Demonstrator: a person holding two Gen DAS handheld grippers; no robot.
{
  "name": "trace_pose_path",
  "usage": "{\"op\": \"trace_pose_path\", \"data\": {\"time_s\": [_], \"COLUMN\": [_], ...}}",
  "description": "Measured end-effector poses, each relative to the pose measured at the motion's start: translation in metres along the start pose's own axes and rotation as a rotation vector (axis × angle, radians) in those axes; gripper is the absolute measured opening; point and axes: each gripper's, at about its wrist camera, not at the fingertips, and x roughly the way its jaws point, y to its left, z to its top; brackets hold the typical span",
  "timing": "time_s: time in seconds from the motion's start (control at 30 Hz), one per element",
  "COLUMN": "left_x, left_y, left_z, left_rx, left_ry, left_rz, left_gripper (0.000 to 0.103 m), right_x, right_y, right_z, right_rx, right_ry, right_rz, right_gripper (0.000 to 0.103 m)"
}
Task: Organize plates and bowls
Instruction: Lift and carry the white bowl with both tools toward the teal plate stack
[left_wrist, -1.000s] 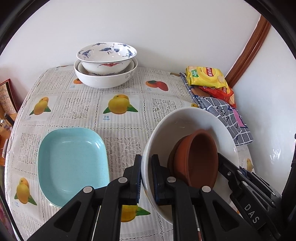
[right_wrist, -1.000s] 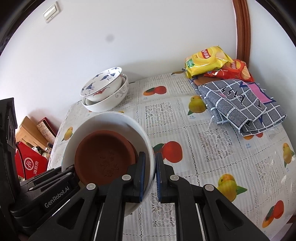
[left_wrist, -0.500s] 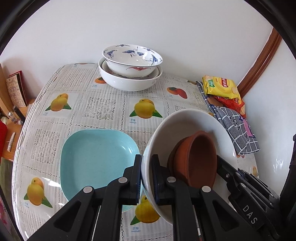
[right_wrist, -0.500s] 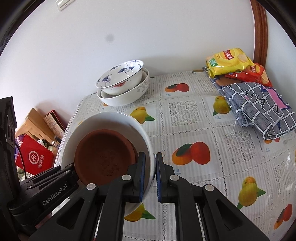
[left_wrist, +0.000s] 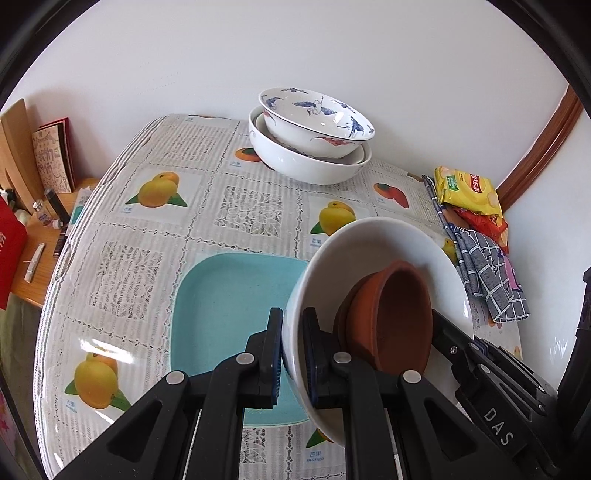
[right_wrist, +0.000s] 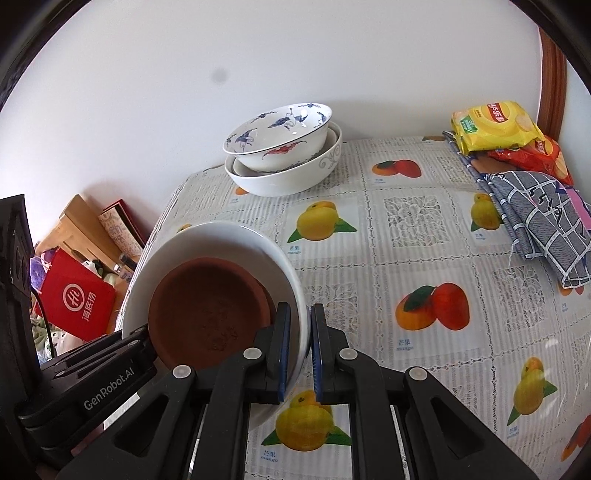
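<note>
A large white bowl (left_wrist: 373, 254) (right_wrist: 229, 240) hangs above the table with a brown clay dish (left_wrist: 395, 314) (right_wrist: 210, 302) nested inside. My left gripper (left_wrist: 292, 354) is shut on its left rim, and my right gripper (right_wrist: 299, 350) is shut on its right rim. Below the bowl's left side lies a square light-blue plate (left_wrist: 225, 306). At the table's far edge, by the wall, a blue-and-white patterned bowl (left_wrist: 317, 122) (right_wrist: 280, 136) sits inside a bigger white bowl (left_wrist: 306, 162) (right_wrist: 288, 177).
A fruit-print tablecloth (left_wrist: 140, 258) (right_wrist: 424, 240) covers the table. Snack bags (left_wrist: 469, 192) (right_wrist: 495, 125) and a checked cloth (left_wrist: 487, 277) (right_wrist: 543, 221) lie at the right edge. A side table with a red box (right_wrist: 77, 299) and books (left_wrist: 51, 158) stands to the left.
Both grippers have carried the white bowl leftward; it has come over the blue plate's right part. The stacked bowls and snacks have slid right in both views.
</note>
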Motion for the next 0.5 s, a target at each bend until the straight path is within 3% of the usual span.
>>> {"op": "trace_pose_path", "data": {"time_s": [0.5], "left_x": [0.015], "left_y": [0.05], "left_z": [-0.008], "left_rx": [-0.075], "left_ry": [0.032], "left_rz": [0.012], "left_gripper": [0.011], "right_x": [0.034], "right_y": [0.036], "right_z": [-0.01], "right_rx": [-0.06], "right_ry": [0.063], "right_rz": [0.013], "right_gripper": [0.01]}}
